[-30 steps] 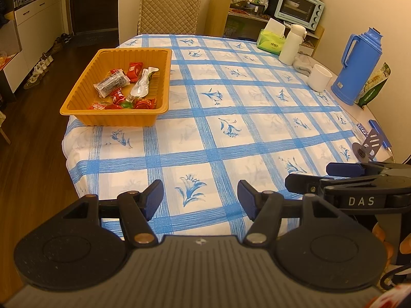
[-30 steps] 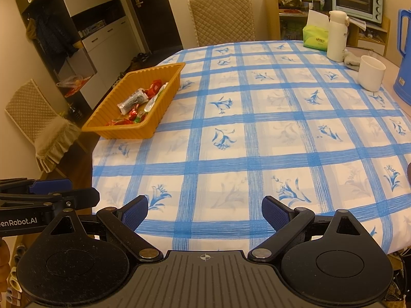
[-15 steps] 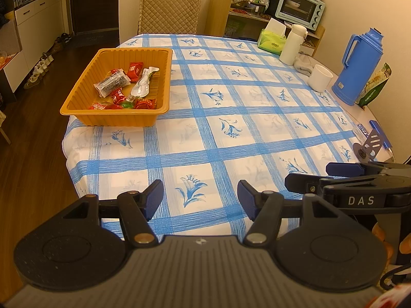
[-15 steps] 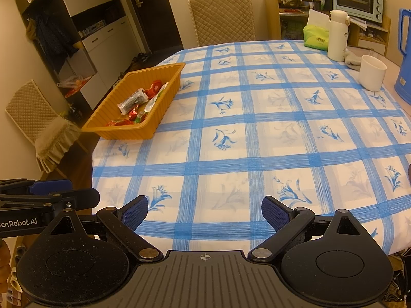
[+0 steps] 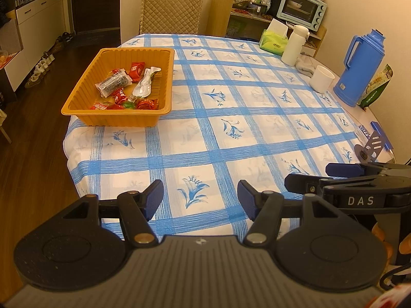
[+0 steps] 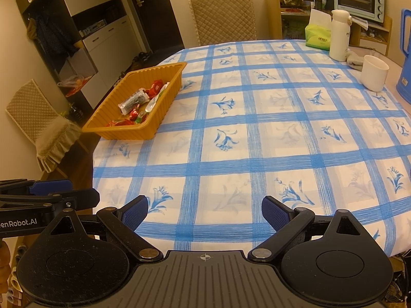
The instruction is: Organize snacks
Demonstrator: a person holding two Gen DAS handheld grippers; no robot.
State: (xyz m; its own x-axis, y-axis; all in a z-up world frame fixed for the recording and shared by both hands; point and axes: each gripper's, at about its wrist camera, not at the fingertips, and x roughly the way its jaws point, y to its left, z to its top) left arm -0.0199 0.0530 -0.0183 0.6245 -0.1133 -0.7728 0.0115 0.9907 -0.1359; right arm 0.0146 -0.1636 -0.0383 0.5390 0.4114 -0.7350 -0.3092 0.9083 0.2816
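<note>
Both grippers hang side by side over the near edge of the worktop (image 5: pixel 257 118), tilted down toward its blue-checked cloth. The left gripper (image 5: pixel 200 200) has its fingers spread with only bare cloth showing between the blue pads. The right gripper (image 6: pixel 205 211) is spread wider, also with nothing in it; from the left camera it shows side-on at the right, level with its neighbour. The orange tray (image 5: pixel 84 82) sits far off on the left edge of the worktop, well apart from both grippers, holding the snacks (image 5: pixel 120 87): red-wrapped sweets, a clear dark packet and a long white packet. A white cup (image 6: pixel 373 73) stands at the far right.
</note>
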